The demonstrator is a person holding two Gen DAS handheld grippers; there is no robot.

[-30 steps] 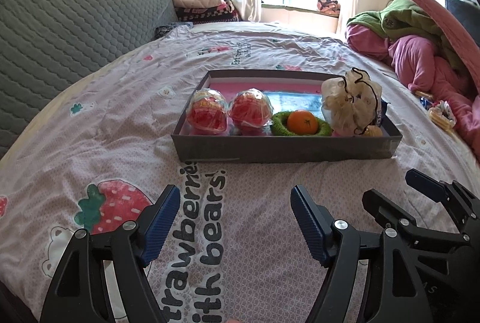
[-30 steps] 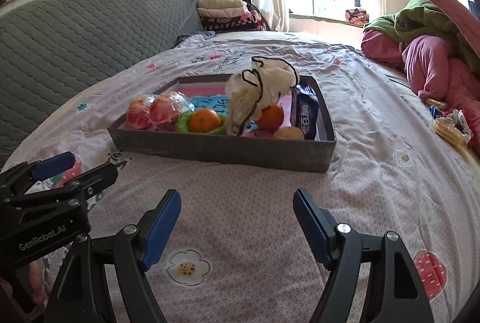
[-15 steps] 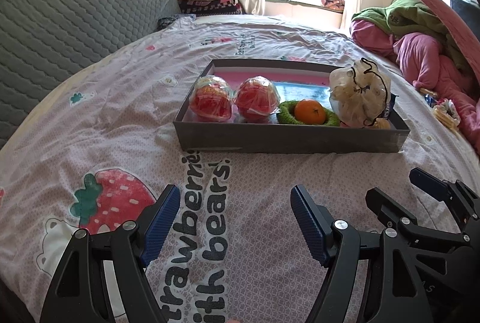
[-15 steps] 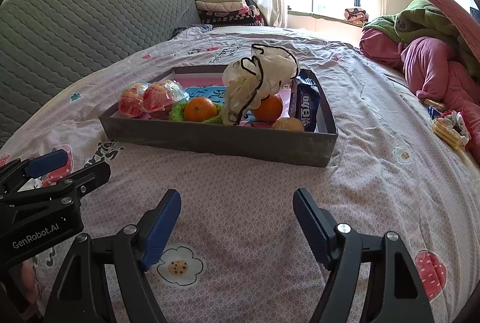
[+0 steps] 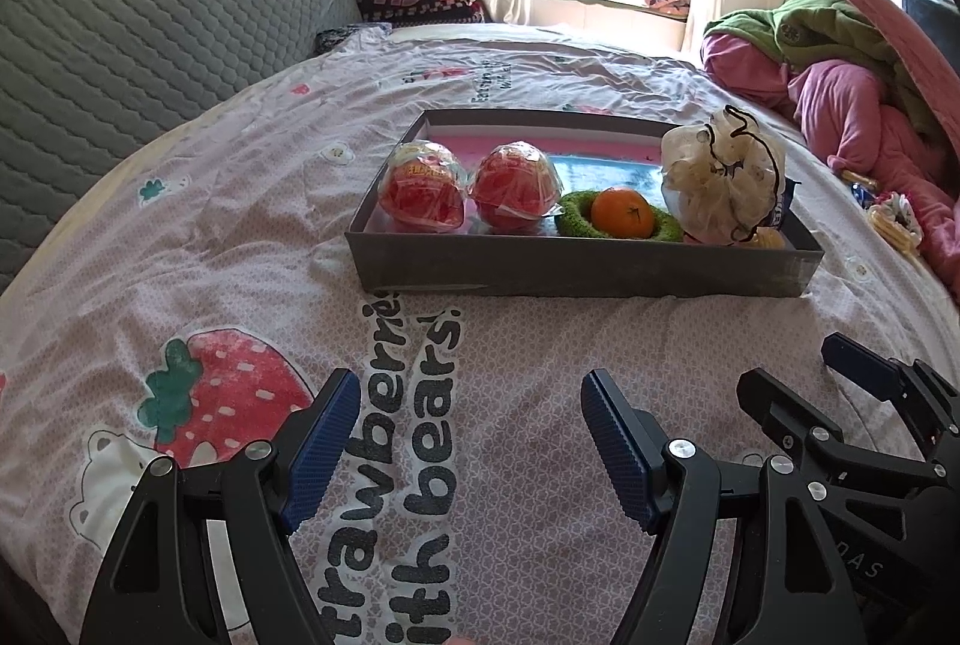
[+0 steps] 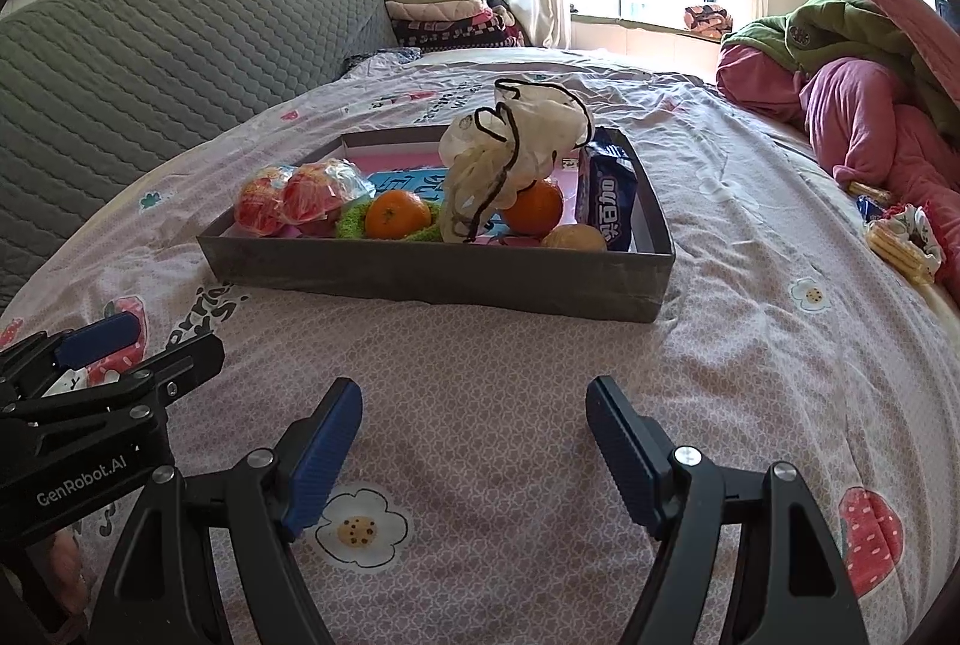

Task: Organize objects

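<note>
left gripper (image 5: 468,441) and right gripper (image 6: 474,447) hover with jaws apart and nothing in them, short of the grey box (image 5: 576,273). left to right inside it: 2 wrapped red snacks (image 5: 423,192), an orange (image 5: 622,213) in a green ring, a mesh pouch (image 5: 720,183), probably gathered there for sorting.

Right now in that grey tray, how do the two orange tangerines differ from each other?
The left tangerine sits cupped in a fuzzy green ring and shows fully. The right tangerine has no ring under it that I can see and is partly covered by the cream mesh pouch with black cord. The right one also lies next to the blue snack packet. Both are round, orange, and inside the grey tray.
</note>
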